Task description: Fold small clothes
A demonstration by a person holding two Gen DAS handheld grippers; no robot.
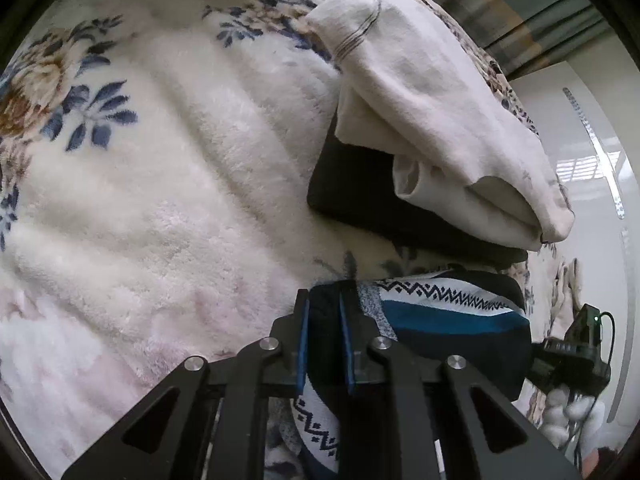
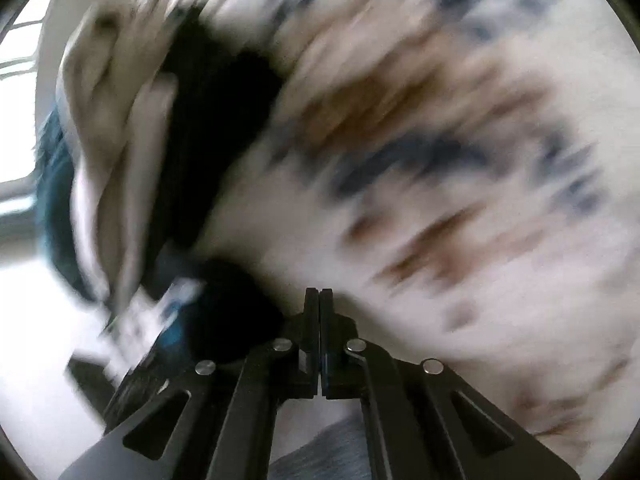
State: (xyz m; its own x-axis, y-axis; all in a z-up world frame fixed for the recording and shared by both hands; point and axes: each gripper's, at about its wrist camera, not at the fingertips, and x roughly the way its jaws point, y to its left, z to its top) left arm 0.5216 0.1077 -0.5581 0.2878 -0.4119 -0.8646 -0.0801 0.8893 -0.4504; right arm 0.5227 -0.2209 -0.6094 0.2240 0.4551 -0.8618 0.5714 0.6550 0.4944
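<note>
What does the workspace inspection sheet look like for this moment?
Surface: fluffy white blanket with blue and brown flowers.
Job's things: patterned sock, navy, teal and white zigzag; white garment lying on a dark folded cloth.
Clutter: nothing seen.
Grippers: left gripper shut on the patterned sock; right gripper shut, holding nothing, its view heavily blurred.
Cables: a black cable loops from a black device at the right edge.
Surroundings: striped curtain, white wall.
</note>
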